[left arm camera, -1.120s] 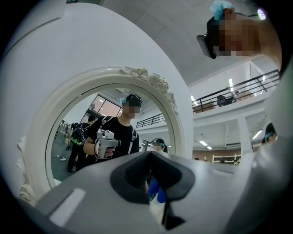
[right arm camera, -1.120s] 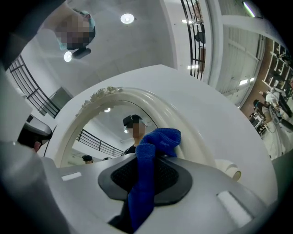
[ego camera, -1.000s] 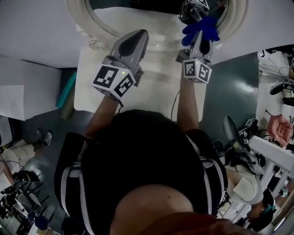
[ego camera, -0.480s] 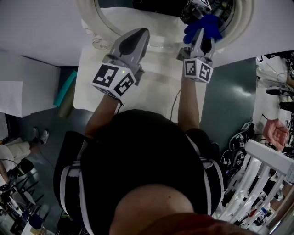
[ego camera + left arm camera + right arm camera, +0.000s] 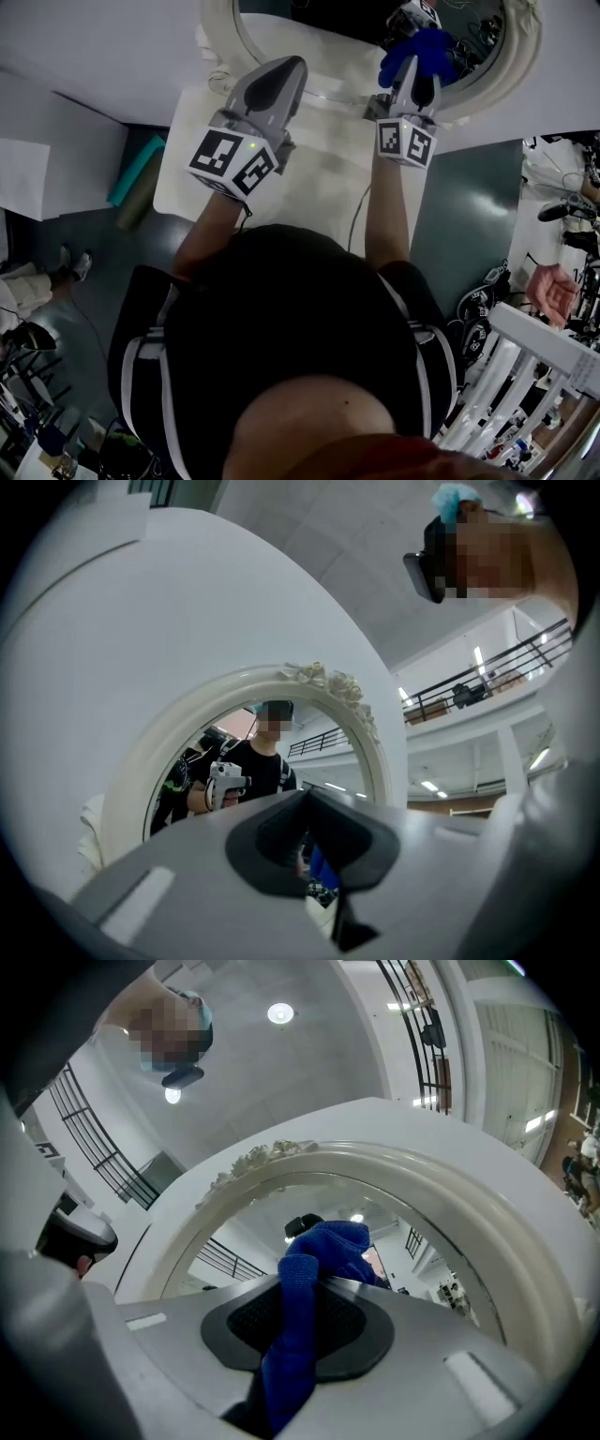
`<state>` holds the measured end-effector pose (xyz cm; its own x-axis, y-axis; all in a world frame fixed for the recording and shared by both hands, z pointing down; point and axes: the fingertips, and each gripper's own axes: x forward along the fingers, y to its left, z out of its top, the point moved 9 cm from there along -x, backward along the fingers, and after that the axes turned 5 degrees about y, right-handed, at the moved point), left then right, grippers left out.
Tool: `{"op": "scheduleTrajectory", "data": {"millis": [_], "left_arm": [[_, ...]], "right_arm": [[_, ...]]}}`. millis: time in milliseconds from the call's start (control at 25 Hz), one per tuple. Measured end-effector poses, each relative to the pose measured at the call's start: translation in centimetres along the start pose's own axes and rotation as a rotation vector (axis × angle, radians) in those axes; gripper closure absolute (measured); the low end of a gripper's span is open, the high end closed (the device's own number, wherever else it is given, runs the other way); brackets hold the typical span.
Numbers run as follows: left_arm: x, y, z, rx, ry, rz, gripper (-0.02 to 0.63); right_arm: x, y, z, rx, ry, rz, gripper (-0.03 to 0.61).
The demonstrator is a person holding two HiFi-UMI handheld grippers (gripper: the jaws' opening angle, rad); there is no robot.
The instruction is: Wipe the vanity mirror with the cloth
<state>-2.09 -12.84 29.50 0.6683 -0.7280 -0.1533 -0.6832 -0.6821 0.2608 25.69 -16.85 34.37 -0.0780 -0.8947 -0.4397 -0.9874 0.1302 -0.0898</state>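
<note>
White tabletop (image 5: 187, 183), head view: it carries the oval vanity mirror (image 5: 309, 42). The right gripper (image 5: 415, 70) holds the blue cloth (image 5: 424, 49) at the glass, with the left gripper (image 5: 274, 82) beside it. Left gripper view: jaws together, nothing between them. Right gripper view: jaws clamped on the cloth. Wiping likely goes best with overlapping strokes, light even pressure, and the bunched cloth leading.

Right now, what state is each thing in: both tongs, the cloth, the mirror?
Left tongs: shut, empty, aimed at the mirror.
Right tongs: shut on the cloth.
Cloth: blue, bunched, pinched in the right tongs, up at the glass; contact unclear.
Vanity mirror: standing at the far edge of the table.
</note>
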Motion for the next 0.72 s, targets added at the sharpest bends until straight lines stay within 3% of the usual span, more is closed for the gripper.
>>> {"op": "scheduleTrajectory", "data": {"millis": [720], "left_arm": [[-5.5,5.1,2.0,-0.005,-0.047,0.122,0.603]], "right_arm": [[3.7,7.2,-1.1,-0.005,-0.038,0.107,0.502]]}}
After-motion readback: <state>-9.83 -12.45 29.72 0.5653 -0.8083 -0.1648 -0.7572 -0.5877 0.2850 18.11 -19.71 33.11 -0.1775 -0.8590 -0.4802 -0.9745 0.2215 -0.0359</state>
